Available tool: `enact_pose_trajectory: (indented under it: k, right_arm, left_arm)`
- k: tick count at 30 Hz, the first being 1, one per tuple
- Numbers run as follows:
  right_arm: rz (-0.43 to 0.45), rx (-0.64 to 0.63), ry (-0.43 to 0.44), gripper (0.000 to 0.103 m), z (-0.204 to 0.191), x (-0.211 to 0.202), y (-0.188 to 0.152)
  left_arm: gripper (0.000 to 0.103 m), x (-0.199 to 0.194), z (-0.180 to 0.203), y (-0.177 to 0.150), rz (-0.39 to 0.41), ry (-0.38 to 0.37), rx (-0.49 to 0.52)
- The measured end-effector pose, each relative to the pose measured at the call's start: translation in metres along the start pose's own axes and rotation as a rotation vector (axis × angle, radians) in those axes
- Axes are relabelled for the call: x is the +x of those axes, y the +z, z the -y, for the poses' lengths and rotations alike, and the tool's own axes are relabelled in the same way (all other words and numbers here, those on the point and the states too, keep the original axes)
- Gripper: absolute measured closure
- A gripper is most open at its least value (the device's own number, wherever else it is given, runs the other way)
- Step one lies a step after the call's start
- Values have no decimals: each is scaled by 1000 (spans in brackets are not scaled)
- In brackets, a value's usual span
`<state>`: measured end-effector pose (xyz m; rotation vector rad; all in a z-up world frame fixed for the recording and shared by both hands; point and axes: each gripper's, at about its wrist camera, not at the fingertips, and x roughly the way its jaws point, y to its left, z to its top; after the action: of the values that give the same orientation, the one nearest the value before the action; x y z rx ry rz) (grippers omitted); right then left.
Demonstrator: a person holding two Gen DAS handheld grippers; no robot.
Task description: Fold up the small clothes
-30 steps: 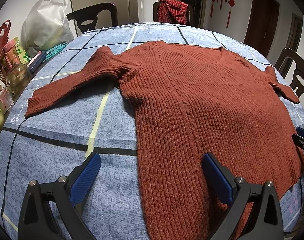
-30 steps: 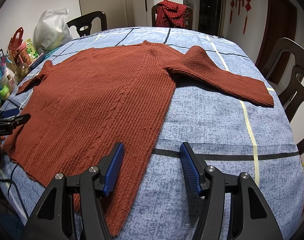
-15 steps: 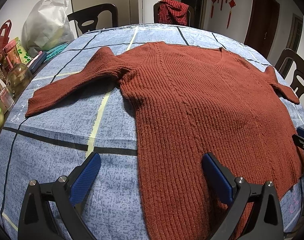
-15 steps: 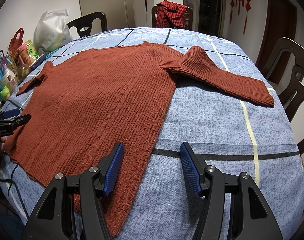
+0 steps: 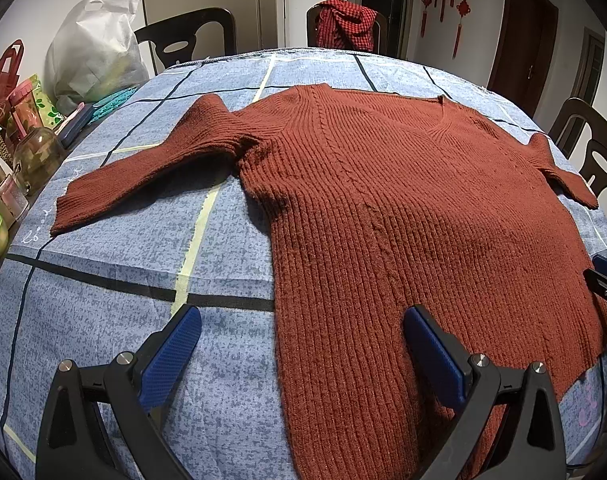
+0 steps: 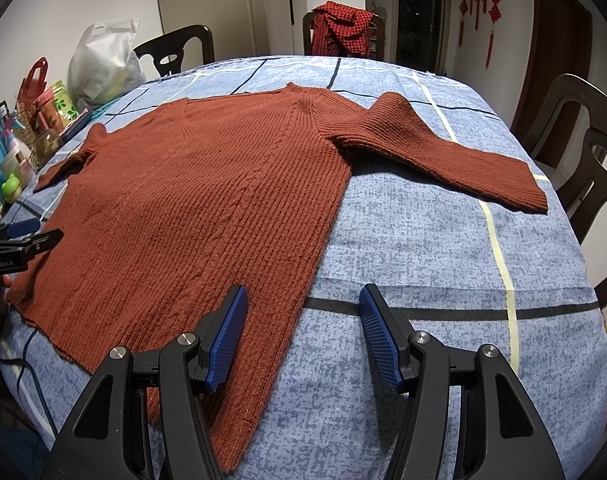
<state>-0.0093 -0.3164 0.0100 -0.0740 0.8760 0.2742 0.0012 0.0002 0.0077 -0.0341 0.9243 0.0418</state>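
Note:
A rust-red ribbed knit sweater (image 5: 403,208) lies flat and spread out on the blue patterned tablecloth (image 5: 151,248), both sleeves stretched outward; it also shows in the right wrist view (image 6: 207,208). My left gripper (image 5: 301,354) is open and empty, hovering over the sweater's near left hem edge. My right gripper (image 6: 303,332) is open and empty, straddling the sweater's near right hem edge. The left sleeve (image 5: 143,172) points left; the right sleeve (image 6: 443,156) points right. The right gripper's tip shows at the left wrist view's right edge (image 5: 605,280).
Bottles, jars and bags (image 5: 19,152) crowd the table's left edge, with a white plastic bag (image 5: 91,60) behind. Dark chairs stand around the table; the far one (image 5: 345,24) holds a red checked garment. Another chair (image 6: 583,152) stands at the right.

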Motion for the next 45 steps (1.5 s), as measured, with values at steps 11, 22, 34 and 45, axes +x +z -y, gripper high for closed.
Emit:
enact_pose_trajectory:
  k: [11,22,34,45]
  right_arm:
    - [1,1,1,44,0,-2,1]
    - [2,8,11,44,3,0,2]
    - [3,8,10,44,3,0,1]
    - [3,6,9,44,3,0,1]
  left_arm:
    - [0,0,0,0,2,1,0]
    - [0,-1,0,0,10,5,-4]
    - [0,0,1,-1,13,9,-6]
    - [0,1,1,-3,19,13,-8]
